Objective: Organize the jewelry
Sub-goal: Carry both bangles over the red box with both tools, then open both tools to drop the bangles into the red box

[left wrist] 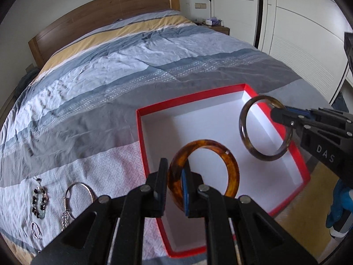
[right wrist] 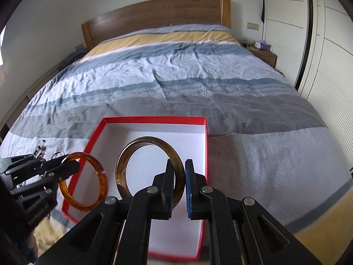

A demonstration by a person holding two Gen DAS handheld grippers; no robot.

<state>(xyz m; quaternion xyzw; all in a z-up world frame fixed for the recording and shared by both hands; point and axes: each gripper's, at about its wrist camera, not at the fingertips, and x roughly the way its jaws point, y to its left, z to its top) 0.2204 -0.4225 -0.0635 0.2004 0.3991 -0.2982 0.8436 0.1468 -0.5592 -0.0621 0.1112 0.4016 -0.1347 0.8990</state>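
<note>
We see the box (left wrist: 141, 132) on the bed (left wrist: 110, 77); a chain (left wrist: 39, 198) and ring (left wrist: 78, 195) lie at its nine o'clock; two bangles (right wrist: 86, 181) (right wrist: 150, 170) hang above it, side by side.

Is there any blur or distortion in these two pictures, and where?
Left wrist view: fisheye bends the headboard; the brown bangle looks sharp. Right wrist view: the left claw and amber bangle look slightly soft near the edge; the red box rim stays crisp.

Left gripper (left wrist: 174, 176) and right gripper (right wrist: 178, 183): matte black linkage arms, silver pivot screws, blue finger pads; white "DAS" lettering, right edge of the left-wrist view.
</note>
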